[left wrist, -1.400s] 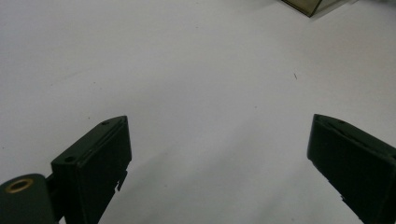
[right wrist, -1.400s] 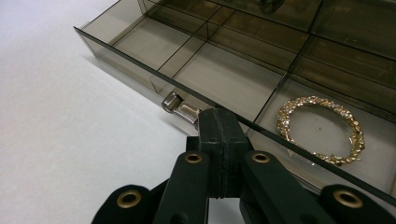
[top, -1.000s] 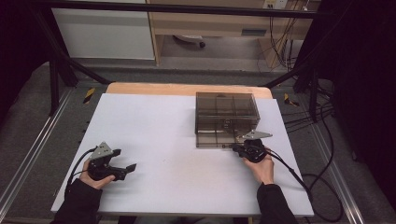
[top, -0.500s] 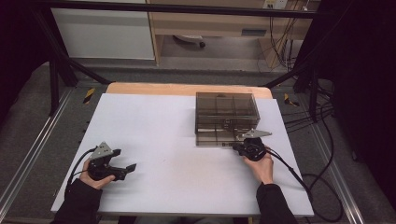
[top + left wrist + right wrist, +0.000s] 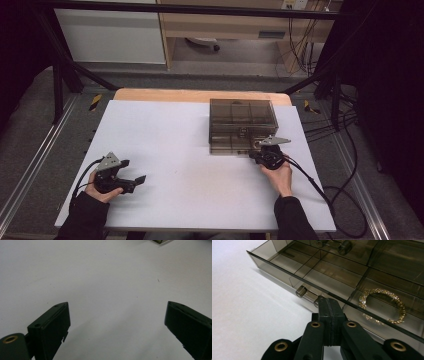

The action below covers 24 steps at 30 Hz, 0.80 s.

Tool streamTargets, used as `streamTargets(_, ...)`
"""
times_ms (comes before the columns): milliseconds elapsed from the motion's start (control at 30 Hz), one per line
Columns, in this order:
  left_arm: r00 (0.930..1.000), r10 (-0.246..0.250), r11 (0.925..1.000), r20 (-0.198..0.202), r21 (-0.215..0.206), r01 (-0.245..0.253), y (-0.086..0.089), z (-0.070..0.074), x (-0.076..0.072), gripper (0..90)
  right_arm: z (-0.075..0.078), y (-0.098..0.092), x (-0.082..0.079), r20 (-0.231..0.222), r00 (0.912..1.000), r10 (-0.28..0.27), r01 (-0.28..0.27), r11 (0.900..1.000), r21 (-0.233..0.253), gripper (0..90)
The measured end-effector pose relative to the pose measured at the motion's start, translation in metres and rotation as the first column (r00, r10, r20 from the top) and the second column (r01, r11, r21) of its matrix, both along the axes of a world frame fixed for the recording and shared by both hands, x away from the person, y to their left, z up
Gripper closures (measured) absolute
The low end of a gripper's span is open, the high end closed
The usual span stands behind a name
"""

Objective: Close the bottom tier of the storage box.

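Right gripper view shows the right gripper (image 5: 329, 305) with its matte black jaws pressed together on the small metal handle (image 5: 308, 294) of a drawer (image 5: 287, 271) made of smoky, see-through brown plastic. The drawer is slid partway out of its box, a shallow tray cut into rectangular compartments by thin walls. In one compartment lies a gold bracelet (image 5: 384, 305), a ring of glinting links. The drawer's long front edge runs slantwise from upper left to lower right here. In the high view the tinted box (image 5: 243, 125) stands on the smooth white table (image 5: 165, 140), right of centre, its front facing the person. The left gripper (image 5: 134, 181) rests near the table's near left edge, jaws spread wide and holding nothing.
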<state>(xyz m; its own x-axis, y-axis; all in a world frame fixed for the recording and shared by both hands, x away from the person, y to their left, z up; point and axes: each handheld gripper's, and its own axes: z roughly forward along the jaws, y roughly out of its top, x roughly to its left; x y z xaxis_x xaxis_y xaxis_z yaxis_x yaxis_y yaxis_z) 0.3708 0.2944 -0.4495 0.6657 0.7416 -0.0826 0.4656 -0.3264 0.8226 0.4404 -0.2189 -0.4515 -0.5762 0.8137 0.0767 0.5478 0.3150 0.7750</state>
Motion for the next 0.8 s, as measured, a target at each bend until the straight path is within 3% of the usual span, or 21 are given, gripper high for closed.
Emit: streamTargets(800, 1.0000, -0.001, 1.0000, -0.002, 0.006, 0.001, 0.0001, -0.0003, 0.0003, 6.4, 0.0002, -0.0027, 0.0083, 0.007, 0.9999, -0.014, 0.014, 1.000, 0.010, 90.0)
